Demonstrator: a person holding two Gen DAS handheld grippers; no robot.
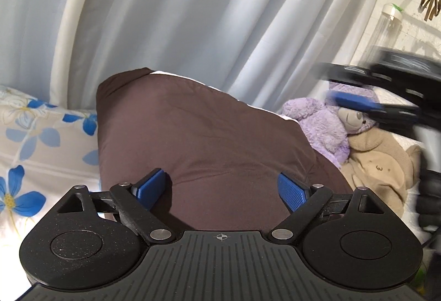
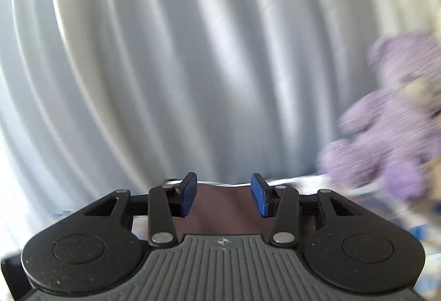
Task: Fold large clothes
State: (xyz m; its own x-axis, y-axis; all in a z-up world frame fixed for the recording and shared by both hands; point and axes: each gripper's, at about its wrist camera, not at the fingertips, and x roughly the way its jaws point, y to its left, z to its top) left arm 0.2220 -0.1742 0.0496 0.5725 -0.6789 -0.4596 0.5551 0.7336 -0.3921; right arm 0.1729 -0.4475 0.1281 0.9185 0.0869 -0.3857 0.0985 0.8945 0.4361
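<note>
both grippers spread above the brown garment

hanging over the bed, the left gripper (image 1: 222,189) has its blue pads wide apart with nothing between them. the brown garment (image 1: 209,146) fills the middle of the left wrist view, lying ahead of the pads and reaching up toward 12 o'clock. at 9 o'clock lies floral bedding (image 1: 30,141); at 3 o'clock a purple plush bear (image 1: 322,127) leans on a beige plush toy (image 1: 377,163). the right gripper (image 1: 355,104) appears blurred at 2 o'clock there, above the toys. in its own view the right gripper (image 2: 223,195) is also spread and holds nothing, a strip of the garment showing below its pads. a pale curtain (image 2: 193,53) fills the background.
</note>
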